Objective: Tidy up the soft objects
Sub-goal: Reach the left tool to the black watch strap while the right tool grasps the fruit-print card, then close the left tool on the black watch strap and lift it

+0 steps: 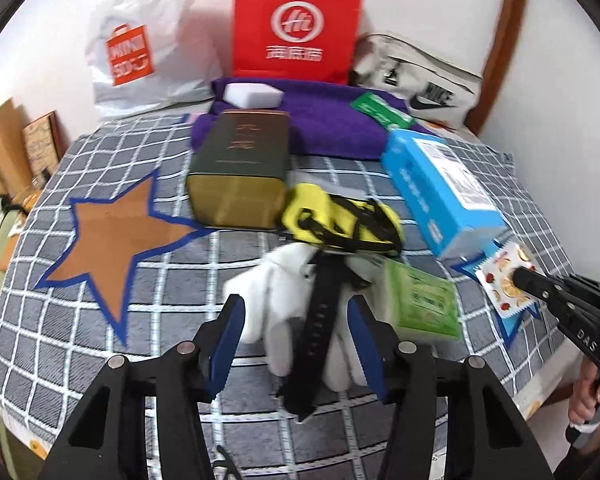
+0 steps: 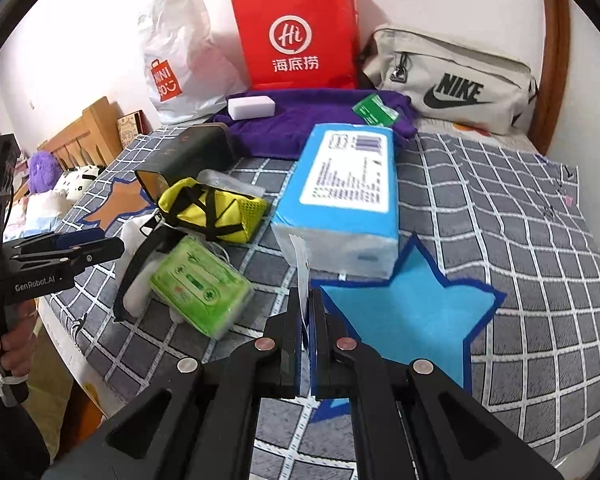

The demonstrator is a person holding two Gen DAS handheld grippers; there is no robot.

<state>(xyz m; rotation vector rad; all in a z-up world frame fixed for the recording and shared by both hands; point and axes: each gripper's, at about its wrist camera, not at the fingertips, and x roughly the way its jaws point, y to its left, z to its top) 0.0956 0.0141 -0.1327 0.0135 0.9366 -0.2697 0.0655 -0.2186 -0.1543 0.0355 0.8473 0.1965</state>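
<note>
You're straddling the limp white glove (image 1: 276, 300) beside the green pack (image 1: 424, 300), left gripper (image 1: 296, 312) unclenched; right gripper (image 2: 309, 304) clenching a flimsy sachet (image 2: 300, 256); pinch mid-fabric.

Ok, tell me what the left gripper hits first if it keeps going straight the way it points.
Probably the black strap lying over the white soft item, both between the left gripper fingers already; depth is unclear.

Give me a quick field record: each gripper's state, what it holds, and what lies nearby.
left gripper: open, fingers either side of white glove and black strap
right gripper: shut on fruit-print sachet
beside glove: green tissue pack, yellow pouch
surface: checked cloth
below right gripper: blue star patch
</note>
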